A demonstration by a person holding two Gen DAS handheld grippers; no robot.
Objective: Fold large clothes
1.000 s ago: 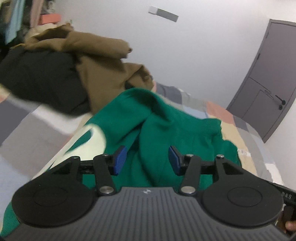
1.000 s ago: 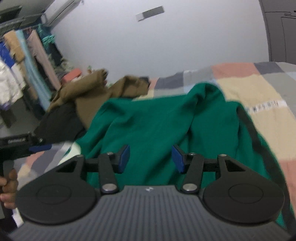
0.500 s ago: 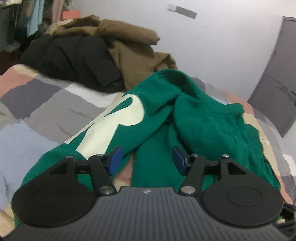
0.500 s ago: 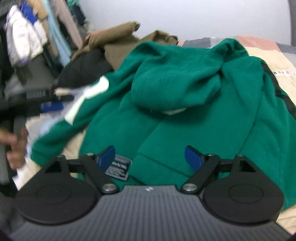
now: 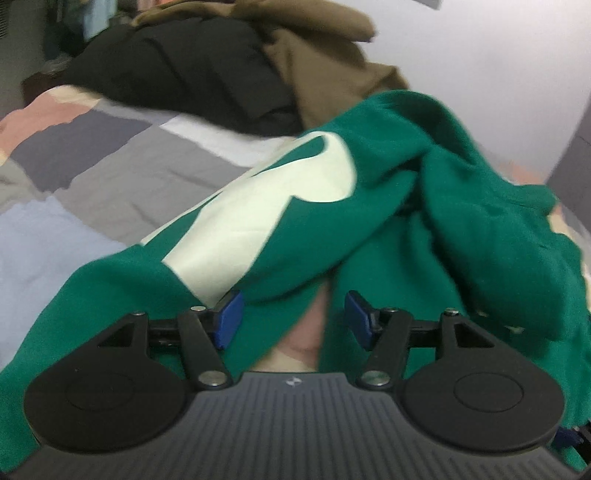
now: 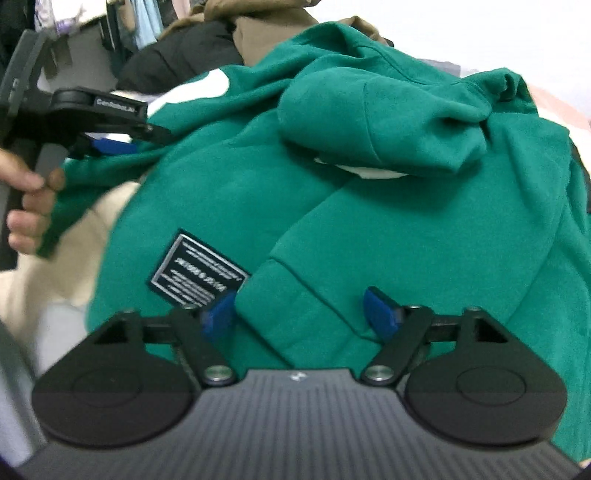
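A green hoodie (image 5: pixel 424 236) with a cream print (image 5: pixel 266 206) lies crumpled on the bed. In the left wrist view one sleeve runs slantwise from the print down between the jaws of my left gripper (image 5: pixel 293 319), which stands open just above it. From the right wrist view the hoodie (image 6: pixel 406 229) shows its hood bunched on top and a black label (image 6: pixel 197 275). My right gripper (image 6: pixel 300 315) hangs low over a ribbed sleeve cuff (image 6: pixel 295 314). Its jaws are closing with the cuff between them, and the pads are apart from it. The left gripper (image 6: pixel 136 138) is also seen there over the sleeve.
A black garment (image 5: pixel 184 74) and a brown one (image 5: pixel 325 48) are piled at the far side of the patchwork bedcover (image 5: pixel 92 177). Clothes hang at the far left (image 6: pixel 144 22). A hand (image 6: pixel 29 199) grips the left tool's handle. A white wall stands behind.
Both grippers have come down close over the green hoodie. The right jaws spread wide, then narrowed a little. The black label and the cuff came into the right wrist view.
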